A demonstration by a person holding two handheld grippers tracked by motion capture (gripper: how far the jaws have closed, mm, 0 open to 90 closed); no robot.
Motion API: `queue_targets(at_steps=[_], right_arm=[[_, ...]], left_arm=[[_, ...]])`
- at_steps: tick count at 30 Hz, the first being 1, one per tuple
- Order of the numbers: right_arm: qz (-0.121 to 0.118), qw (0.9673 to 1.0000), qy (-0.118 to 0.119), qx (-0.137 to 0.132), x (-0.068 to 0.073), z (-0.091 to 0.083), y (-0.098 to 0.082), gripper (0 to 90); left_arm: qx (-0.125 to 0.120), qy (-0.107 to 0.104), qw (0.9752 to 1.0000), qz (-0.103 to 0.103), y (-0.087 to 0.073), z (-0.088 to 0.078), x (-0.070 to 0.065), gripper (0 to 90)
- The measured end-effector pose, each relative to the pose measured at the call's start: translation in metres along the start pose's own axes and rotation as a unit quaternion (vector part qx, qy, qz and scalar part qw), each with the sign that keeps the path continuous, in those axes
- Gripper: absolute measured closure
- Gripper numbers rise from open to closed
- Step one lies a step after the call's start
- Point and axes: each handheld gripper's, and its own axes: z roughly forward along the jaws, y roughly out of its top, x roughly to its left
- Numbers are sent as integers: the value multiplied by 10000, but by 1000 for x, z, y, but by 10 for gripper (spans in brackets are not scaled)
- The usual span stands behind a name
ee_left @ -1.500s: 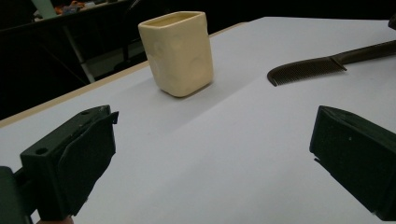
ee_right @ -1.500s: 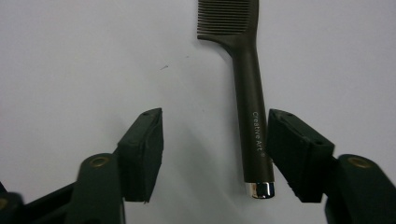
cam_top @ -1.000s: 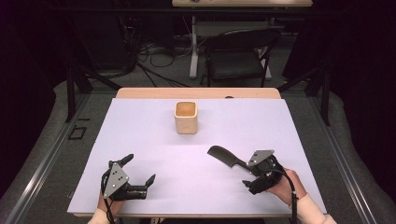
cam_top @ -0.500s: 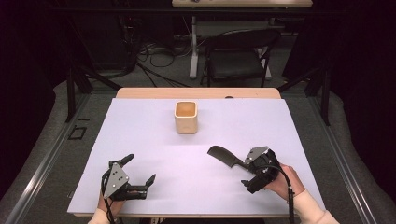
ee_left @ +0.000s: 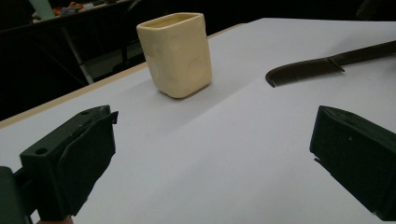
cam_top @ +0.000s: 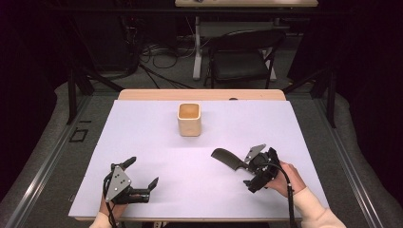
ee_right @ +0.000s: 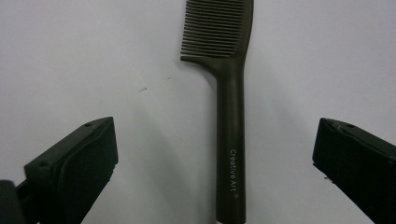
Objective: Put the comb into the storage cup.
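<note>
Comb pickup: our right tongs (ee_right: 217,175) have just opened, straddling dark plastic comb (ee_right: 229,116)'s handle; left tongs (ee_left: 208,172) open. Next: close, carry toward cream square cup (cam_top: 189,119) at 11 o'clock.

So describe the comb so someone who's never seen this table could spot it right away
On the white table, look at the near right part, in front of the cream cup. The comb lies flat there, handle between the right tool's open jaws. It is the one dark, thin, toothed thing.

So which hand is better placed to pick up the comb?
The right gripper: its open jaws straddle the comb's handle, which lies flat on the table. The left gripper sits well off to the side.
</note>
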Motion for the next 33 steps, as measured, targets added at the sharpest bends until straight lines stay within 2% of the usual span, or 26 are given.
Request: queue_targets(at_steps=[2,23,27,29,33], right_arm=[[-60,10000,3,21,-1,1,1,0],[-134,9993,-22,362,-13,15,22,0],[-149,9990,-28,413,-12,16,25,25],[-162,9989,-16,438,-12,18,26,55],[-205,9983,-46,544,-12,20,29,221]], left_arm=[[-1,-8,10000,-1,0,0,0,1],[16,-8,10000,1,0,0,0,0],[21,-5,10000,0,0,0,0,0],[19,-6,10000,2,0,0,0,0],[20,-5,10000,5,0,0,0,0]])
